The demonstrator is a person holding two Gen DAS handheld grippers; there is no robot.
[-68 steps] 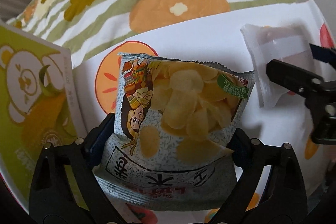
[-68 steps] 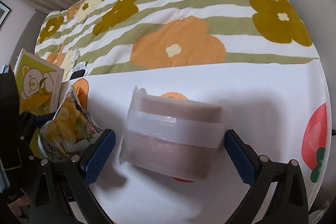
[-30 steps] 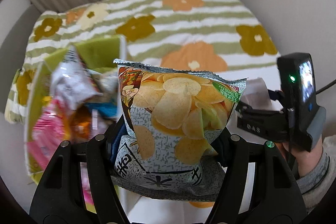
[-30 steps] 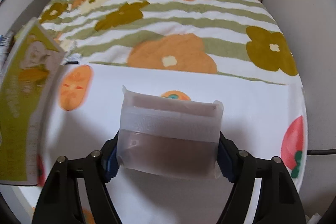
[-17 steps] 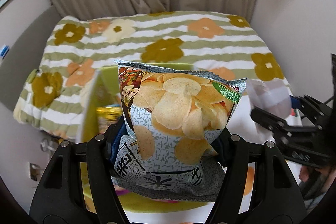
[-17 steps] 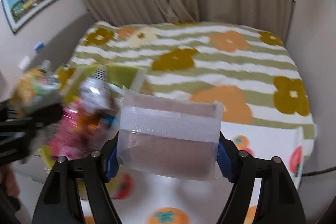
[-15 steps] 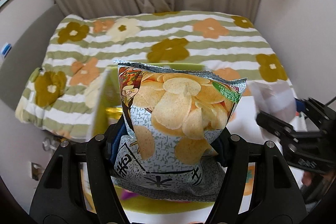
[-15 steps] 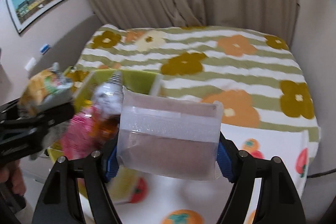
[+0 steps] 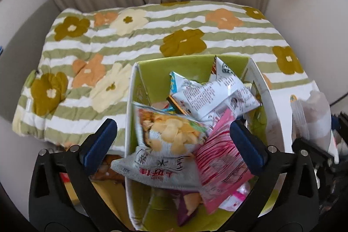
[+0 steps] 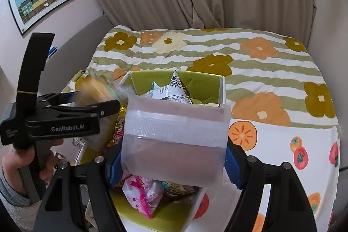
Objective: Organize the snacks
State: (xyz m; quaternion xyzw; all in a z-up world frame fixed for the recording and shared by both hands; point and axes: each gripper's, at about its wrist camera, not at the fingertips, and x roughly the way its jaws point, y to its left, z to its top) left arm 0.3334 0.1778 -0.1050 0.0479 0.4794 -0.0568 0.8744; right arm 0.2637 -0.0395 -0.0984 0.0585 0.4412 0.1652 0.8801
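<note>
A green box (image 9: 191, 62) holds several snack packets. The potato chip bag (image 9: 165, 145) lies on top of the pile at the box's near left, free of my left gripper (image 9: 174, 140), which hangs open just above it. My right gripper (image 10: 174, 158) is shut on a translucent white packet (image 10: 174, 136) with brown contents, held above the box (image 10: 208, 82). That packet shows at the right edge of the left wrist view (image 9: 311, 119). The left gripper shows at the left of the right wrist view (image 10: 91, 105); the chip bag there is a blur.
A pink striped packet (image 9: 219, 164) and a white printed packet (image 9: 213, 99) lie in the box. The box stands on a white fruit-print cloth (image 10: 282, 145) beside a striped flower quilt (image 9: 104, 40). Curtains hang behind.
Both grippers rose and swung from the cloth to above the box. My left gripper opened and the chip bag dropped into the box. The right still holds its packet.
</note>
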